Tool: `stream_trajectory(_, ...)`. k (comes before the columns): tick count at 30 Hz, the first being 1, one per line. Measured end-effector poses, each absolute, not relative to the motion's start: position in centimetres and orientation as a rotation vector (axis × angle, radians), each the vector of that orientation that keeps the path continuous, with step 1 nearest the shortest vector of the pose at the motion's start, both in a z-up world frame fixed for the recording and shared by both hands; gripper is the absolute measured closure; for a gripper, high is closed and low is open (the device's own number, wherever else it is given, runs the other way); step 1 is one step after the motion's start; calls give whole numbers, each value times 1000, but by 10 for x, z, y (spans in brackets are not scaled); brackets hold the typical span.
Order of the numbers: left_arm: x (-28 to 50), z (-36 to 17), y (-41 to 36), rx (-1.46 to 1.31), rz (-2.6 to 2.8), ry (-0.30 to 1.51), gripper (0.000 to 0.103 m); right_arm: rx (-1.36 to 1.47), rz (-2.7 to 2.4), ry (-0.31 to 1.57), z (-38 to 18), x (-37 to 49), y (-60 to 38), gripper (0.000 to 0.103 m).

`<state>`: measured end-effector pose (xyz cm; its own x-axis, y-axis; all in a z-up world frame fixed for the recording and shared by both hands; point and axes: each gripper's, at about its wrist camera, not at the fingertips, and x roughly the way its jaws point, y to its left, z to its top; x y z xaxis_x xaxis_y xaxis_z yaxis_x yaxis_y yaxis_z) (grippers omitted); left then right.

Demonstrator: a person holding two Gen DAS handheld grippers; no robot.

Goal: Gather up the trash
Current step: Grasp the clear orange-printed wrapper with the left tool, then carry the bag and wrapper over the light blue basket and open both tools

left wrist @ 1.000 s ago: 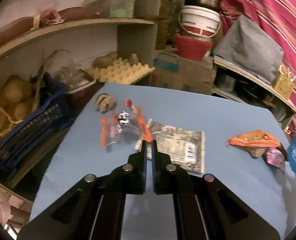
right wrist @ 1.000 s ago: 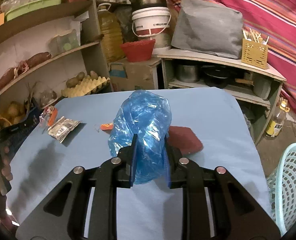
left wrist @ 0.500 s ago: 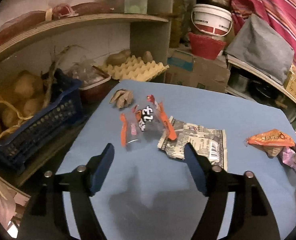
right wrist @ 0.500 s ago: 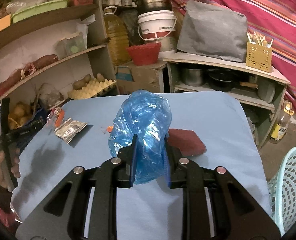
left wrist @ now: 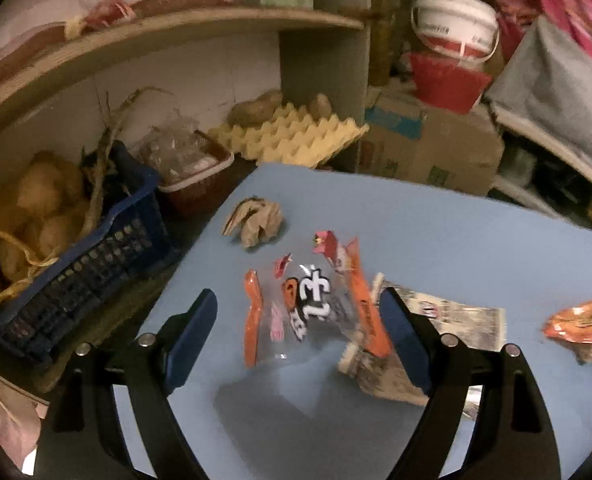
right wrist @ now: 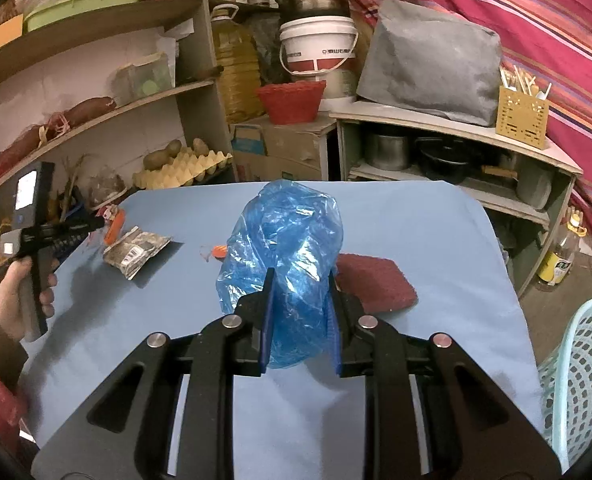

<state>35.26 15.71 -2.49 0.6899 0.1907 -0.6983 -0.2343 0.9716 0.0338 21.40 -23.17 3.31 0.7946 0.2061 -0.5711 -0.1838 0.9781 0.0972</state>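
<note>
The left gripper (left wrist: 298, 336) has just been spreading its jaws, and now they stand wide, framing the clear orange-edged wrapper (left wrist: 316, 304) on the blue tabletop (left wrist: 456, 240) without touching it. So this is the approach for a pick. Just beside the wrapper, at four o'clock, lies the printed sachet (left wrist: 428, 332); at eleven o'clock sits a crumpled brown paper (left wrist: 258, 222); well off at three o'clock, an orange packet (left wrist: 580, 324). Meanwhile the right gripper (right wrist: 299, 320) is clamped narrow on the blue plastic bag (right wrist: 288, 248), holding it at mid-table. Next, I'd say: drop lower, close on the wrapper alone, not the sachet, then carry it to the bag.
</note>
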Motion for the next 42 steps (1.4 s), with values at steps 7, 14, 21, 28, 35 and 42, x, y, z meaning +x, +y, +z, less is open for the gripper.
stream_trajectory(7, 361, -46, 157, -50, 210, 818, 39, 26, 209, 622, 30, 215, -230, 81)
stream_trajectory(14, 349, -38, 166, -129, 159, 812, 86, 21, 210, 624, 29, 214, -229, 81)
stream_trajectory(21, 307, 0, 162, -128, 153, 754, 87, 43, 224, 596, 36, 200, -241, 81)
stream_trajectory(28, 250, 33, 91, -73, 67, 678, 89, 94, 207, 577, 46, 176, -278, 81)
stream_trajectory(35, 221, 37, -10, -30, -104, 662, 89, 118, 97, 546, 57, 141, -346, 81)
stream_trajectory(42, 206, 38, -108, 12, -255, 635, 89, 172, -49, 536, 58, 101, -431, 81)
